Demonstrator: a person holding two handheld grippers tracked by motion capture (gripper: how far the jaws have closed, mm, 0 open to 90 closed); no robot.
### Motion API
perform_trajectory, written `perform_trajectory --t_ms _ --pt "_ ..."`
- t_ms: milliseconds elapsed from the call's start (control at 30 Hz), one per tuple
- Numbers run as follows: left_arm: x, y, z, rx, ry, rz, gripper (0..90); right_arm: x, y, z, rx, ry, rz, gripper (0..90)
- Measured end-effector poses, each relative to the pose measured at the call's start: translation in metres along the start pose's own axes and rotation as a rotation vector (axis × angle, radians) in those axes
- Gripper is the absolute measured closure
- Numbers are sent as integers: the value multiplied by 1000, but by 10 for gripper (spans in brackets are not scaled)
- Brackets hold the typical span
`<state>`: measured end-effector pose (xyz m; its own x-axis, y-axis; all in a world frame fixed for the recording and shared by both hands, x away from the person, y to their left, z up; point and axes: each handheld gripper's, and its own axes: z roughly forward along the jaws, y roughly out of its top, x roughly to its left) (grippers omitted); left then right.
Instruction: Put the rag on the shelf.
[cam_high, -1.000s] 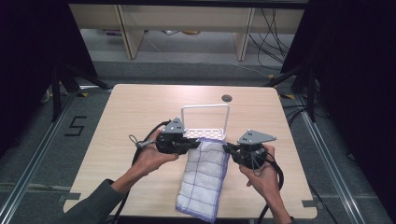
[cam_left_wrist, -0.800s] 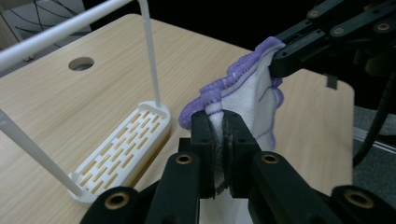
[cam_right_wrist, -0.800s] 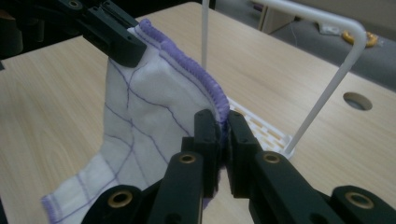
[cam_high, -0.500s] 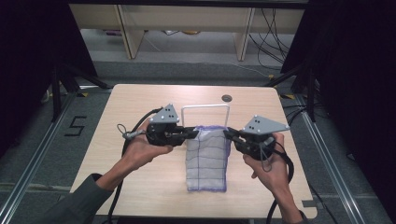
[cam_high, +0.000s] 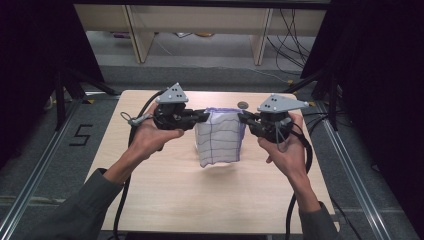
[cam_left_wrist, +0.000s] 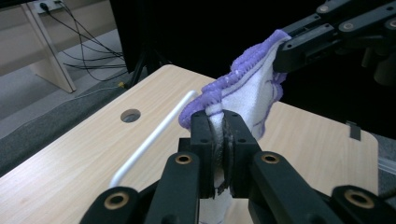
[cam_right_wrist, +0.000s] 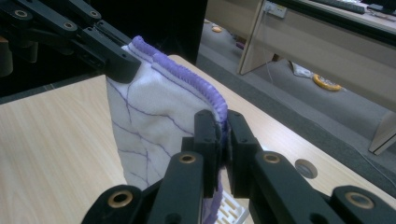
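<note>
The cloth (cam_high: 220, 137) hangs lifted off the surface (cam_high: 165, 200), its top hem running straight between the left hand-held gripper (cam_high: 206, 116) and the right hand-held gripper (cam_high: 243, 118), each clamped on a top corner, with the white rack (cam_left_wrist: 154, 137) just behind.
</note>
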<state>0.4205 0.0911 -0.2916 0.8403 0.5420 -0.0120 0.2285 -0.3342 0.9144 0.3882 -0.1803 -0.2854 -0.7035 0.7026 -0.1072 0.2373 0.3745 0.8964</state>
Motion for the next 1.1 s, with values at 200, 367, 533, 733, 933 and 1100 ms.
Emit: perform_trajectory --t_ms 200,367,533,733,933,1100 --pt "7 7 5 4 15 -5 837 -9 6 7 0 -20 6 853" --pt "12 15 6 0 26 -10 836 -14 15 10 -16 -9 31 853" --pt "19 26 6 -26 35 -22 837 -21 27 9 -23 -35 14 852" --pt "27 35 10 -26 57 -34 837 -28 35 15 -33 -58 30 852" --pt "37 42 15 -31 70 -53 836 -37 41 24 -30 -59 44 852" --pt "44 49 18 -47 88 -71 837 -44 48 28 -28 -82 34 852"
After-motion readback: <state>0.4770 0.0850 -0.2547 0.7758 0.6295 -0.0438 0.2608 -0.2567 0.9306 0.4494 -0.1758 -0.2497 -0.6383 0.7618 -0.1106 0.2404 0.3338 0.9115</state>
